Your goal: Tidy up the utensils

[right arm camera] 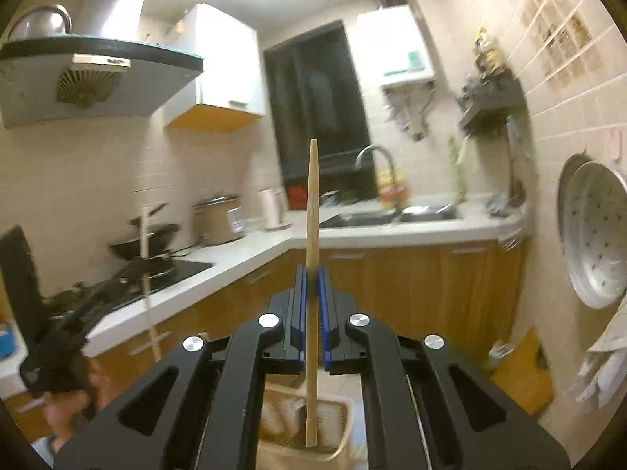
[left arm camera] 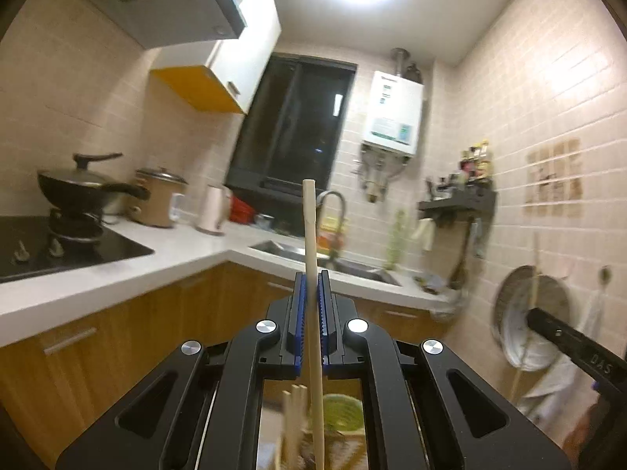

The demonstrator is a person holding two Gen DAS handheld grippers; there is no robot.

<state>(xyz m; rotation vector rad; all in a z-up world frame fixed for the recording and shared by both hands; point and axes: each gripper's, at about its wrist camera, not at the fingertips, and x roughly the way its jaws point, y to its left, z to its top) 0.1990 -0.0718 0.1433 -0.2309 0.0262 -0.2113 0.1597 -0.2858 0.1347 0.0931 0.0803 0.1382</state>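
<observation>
chopstick (left arm camera: 311,258): pale matt wood | holder (right arm camera: 337,427): woven wicker | fingers (left arm camera: 299,309): ribbed blue plastic | countertop (left arm camera: 117,274): glossy white

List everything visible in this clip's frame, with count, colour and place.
Chopstick: two, pale wood, one upright in each claw.
Holder basket: one, beige, below right claw.
Wok: one, black, lidded, on stove.
Rice cooker: one, tan, on counter.
Kettle: one, pale pink, on counter.
Faucet: one, metal, over sink.
Water heater: one, white, on wall.
Steamer tray: one, metal, hanging on right wall.
Left claw: black, blue pads, shut.
Right claw: same, shut.
</observation>
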